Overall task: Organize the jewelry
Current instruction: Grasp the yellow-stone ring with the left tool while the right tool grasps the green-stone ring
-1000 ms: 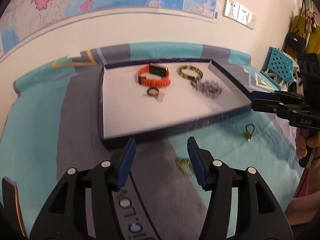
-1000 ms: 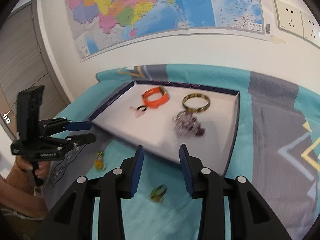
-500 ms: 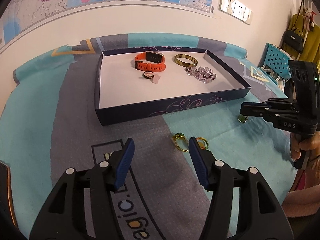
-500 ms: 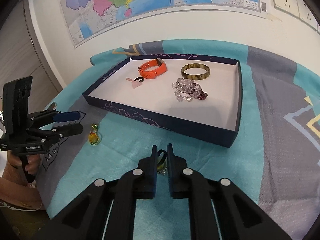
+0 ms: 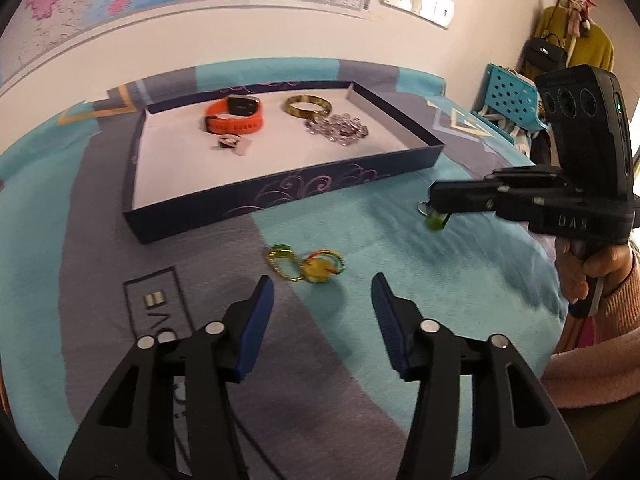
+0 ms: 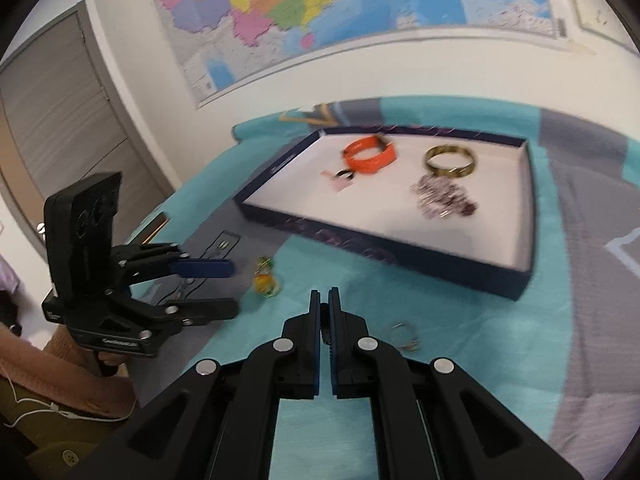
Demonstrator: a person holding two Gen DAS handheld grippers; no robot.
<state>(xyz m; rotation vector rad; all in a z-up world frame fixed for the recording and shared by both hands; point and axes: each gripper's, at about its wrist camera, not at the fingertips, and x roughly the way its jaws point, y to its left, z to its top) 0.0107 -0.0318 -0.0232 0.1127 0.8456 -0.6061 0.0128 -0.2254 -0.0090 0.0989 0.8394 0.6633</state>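
The left wrist view shows the right gripper [image 5: 434, 200] from the side, jaws pinched on a small green pendant [image 5: 436, 222] that hangs below its tip, clear of the teal cloth [image 5: 400, 264]; the right wrist view shows only a dark sliver between the near-closed fingers [image 6: 316, 320]. The left gripper [image 5: 322, 292] is spread wide and empty, held low over the cloth, with a gold ring and yellow charm [image 5: 306, 266] lying just ahead of its tips. The tray [image 5: 280, 196] sits beyond both grippers, holding an orange watch [image 5: 234, 120], a gold bangle [image 5: 308, 106] and a bead cluster [image 5: 336, 128]. The right wrist view alone shows the left gripper's handle gripped upright.
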